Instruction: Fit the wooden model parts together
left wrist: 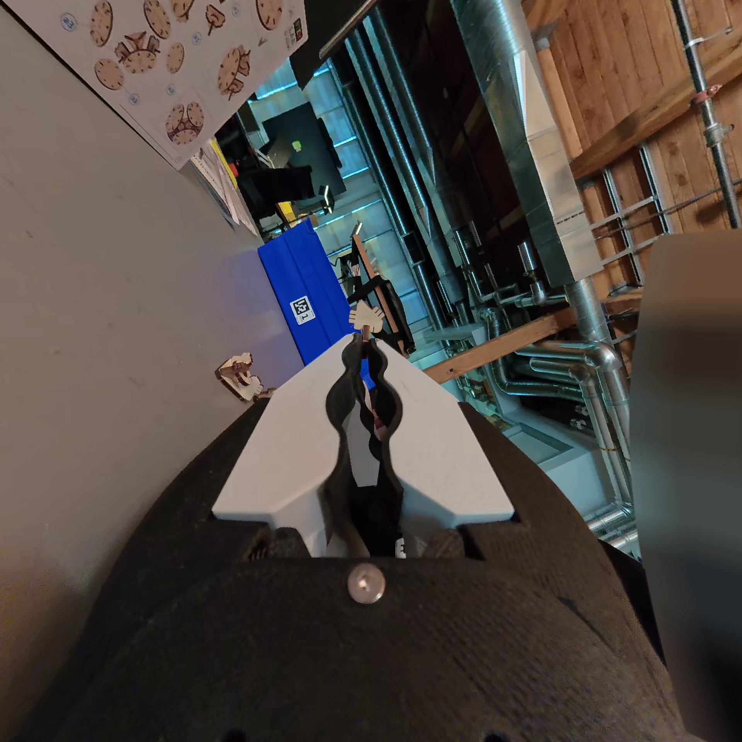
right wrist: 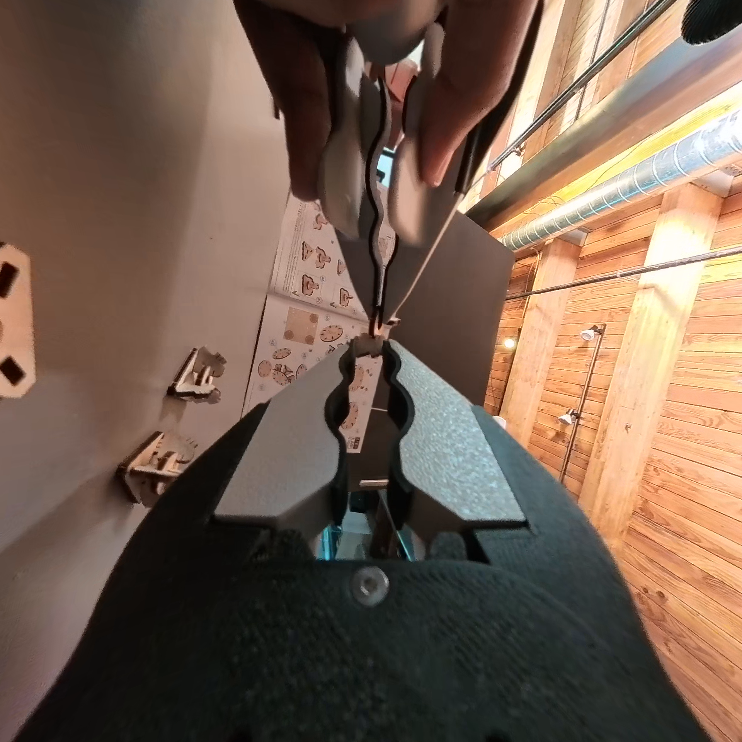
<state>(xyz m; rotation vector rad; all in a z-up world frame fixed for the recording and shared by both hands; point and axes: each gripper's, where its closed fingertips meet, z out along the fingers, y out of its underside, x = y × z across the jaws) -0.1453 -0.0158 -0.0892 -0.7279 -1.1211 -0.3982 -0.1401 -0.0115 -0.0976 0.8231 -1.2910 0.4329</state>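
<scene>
In the left wrist view my left gripper (left wrist: 363,341) is shut on the thin brown stem (left wrist: 366,333) of a small pale wooden fan-shaped piece (left wrist: 364,316) that sticks out past its tips. In the right wrist view my right gripper (right wrist: 367,348) has both pads pressed on a small notched wooden piece (right wrist: 366,346). The left gripper (right wrist: 379,317) comes down from above, tip to tip with it, and pinches a thin peg (right wrist: 376,327) that meets that piece. The right gripper does not show in the left wrist view.
A printed assembly sheet (left wrist: 168,68) lies on the grey table (left wrist: 100,281); it also shows in the right wrist view (right wrist: 305,333). Wooden sub-assemblies (left wrist: 241,375) (right wrist: 198,375) (right wrist: 156,465) rest on the table. A blue box (left wrist: 301,297) and a dark board (right wrist: 453,305) stand beyond. The tips of both grippers are at nearly the same place.
</scene>
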